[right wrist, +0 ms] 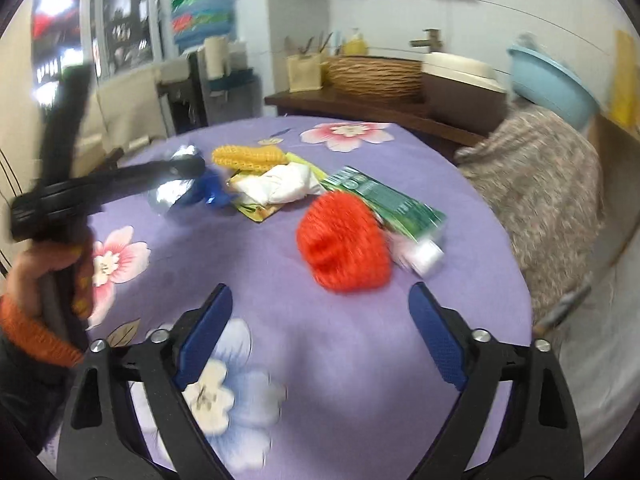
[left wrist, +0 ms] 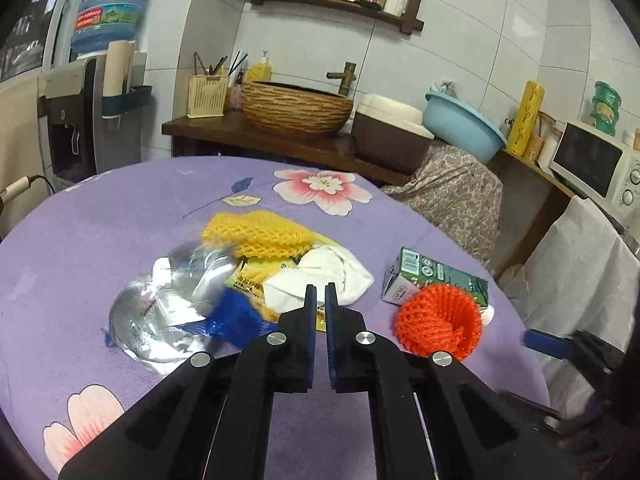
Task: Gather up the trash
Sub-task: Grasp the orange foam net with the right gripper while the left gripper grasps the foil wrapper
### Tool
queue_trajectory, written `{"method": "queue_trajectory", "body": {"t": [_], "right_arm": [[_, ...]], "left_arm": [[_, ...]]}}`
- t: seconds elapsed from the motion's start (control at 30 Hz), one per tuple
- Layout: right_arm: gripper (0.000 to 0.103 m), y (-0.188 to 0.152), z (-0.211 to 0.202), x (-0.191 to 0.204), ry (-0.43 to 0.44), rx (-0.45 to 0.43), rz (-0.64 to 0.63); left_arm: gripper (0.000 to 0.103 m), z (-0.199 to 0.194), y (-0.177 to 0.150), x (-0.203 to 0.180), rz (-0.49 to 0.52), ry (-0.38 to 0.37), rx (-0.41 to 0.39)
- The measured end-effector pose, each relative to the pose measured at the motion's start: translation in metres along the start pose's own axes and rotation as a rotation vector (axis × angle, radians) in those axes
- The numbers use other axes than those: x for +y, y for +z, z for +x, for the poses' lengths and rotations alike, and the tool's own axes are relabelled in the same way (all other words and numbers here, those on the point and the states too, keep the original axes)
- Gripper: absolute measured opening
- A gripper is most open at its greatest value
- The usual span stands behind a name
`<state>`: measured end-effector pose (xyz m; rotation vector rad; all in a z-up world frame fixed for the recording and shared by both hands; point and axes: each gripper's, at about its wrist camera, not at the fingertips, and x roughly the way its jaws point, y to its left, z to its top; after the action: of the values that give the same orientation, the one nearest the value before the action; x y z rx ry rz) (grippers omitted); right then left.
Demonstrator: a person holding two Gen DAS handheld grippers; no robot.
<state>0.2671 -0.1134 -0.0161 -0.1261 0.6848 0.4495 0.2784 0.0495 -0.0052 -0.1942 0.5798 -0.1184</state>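
Trash pile [left wrist: 256, 276] beside green carton [left wrist: 436, 278]

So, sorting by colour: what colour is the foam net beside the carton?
Orange-red foam net, clearest in the left wrist view.

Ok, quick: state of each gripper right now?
Left gripper: shut, holding nothing, above the white crumpled paper.
Right gripper: open, empty, short of the orange foam fruit net.

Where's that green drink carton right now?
The green drink carton lies on its side on the purple flowered tablecloth, just behind the orange foam net and right of the crumpled white tissue.
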Motion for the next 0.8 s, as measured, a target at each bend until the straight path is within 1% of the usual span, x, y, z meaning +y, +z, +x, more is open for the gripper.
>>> {"method": "queue_trajectory", "body": {"t": [0.03,0.07,0.13,0.17,0.2,0.23,0.3,0.33,0.37,0.4,0.43,0.47,0.5,0.53,0.57,0.67,0.73,0.8], "right_arm": [[0.077,0.005,0.009,0.002,-0.003,0.014,-0.012],[0.076,0.009,0.016,0.003,-0.013,0.024,-0.022],[0.074,0.013,0.033,0.004,-0.073,0.048,-0.037],[0.072,0.014,0.041,0.002,-0.111,0.058,-0.029],[0.069,0.015,0.046,0.0,-0.127,0.063,-0.016],[0.065,0.015,0.049,-0.002,-0.128,0.069,-0.006],[0.061,0.015,0.055,-0.006,-0.133,0.09,0.008],[0.056,0.014,0.058,-0.007,-0.137,0.097,0.011],[0.048,0.013,0.061,-0.009,-0.132,0.103,0.015],[0.045,0.012,0.063,-0.011,-0.124,0.109,0.02],[0.037,0.012,0.064,-0.013,-0.119,0.112,0.025],[0.028,0.01,0.065,-0.014,-0.117,0.114,0.027],[0.026,0.01,0.065,-0.014,-0.119,0.114,0.023],[0.024,0.009,0.066,-0.013,-0.121,0.112,0.018],[0.023,0.009,0.066,-0.012,-0.124,0.11,0.012],[0.02,0.008,0.063,-0.012,-0.113,0.103,0.009],[0.019,0.008,0.061,-0.012,-0.105,0.097,0.009],[0.017,0.007,0.059,-0.011,-0.102,0.091,0.005]], "left_arm": [[0.006,-0.002,0.001,0.0,-0.001,-0.003,-0.005],[0.006,-0.004,0.001,0.0,-0.002,-0.003,-0.013],[0.006,-0.006,0.002,0.002,-0.006,0.001,-0.019],[0.006,-0.006,0.002,0.005,-0.016,0.001,-0.019],[0.005,-0.006,0.003,0.008,-0.026,0.001,-0.02],[0.006,-0.006,0.004,0.012,-0.034,0.004,-0.022],[0.006,-0.007,0.007,0.022,-0.047,0.032,-0.03],[0.006,-0.009,0.008,0.029,-0.062,0.054,-0.041],[0.007,-0.011,0.009,0.04,-0.091,0.078,-0.062],[0.023,-0.013,0.011,0.049,-0.113,0.096,-0.067],[0.063,-0.012,0.012,0.059,-0.134,0.118,-0.061],[0.08,-0.014,0.012,0.065,-0.151,0.132,-0.069],[0.088,-0.016,0.012,0.071,-0.175,0.139,-0.09],[0.088,-0.018,0.012,0.078,-0.203,0.144,-0.099],[0.088,-0.018,0.013,0.08,-0.211,0.141,-0.087],[0.089,-0.013,0.011,0.078,-0.213,0.119,-0.066],[0.089,-0.006,0.009,0.068,-0.163,0.128,-0.048],[0.09,0.005,0.006,0.057,-0.08,0.171,-0.014]]}}
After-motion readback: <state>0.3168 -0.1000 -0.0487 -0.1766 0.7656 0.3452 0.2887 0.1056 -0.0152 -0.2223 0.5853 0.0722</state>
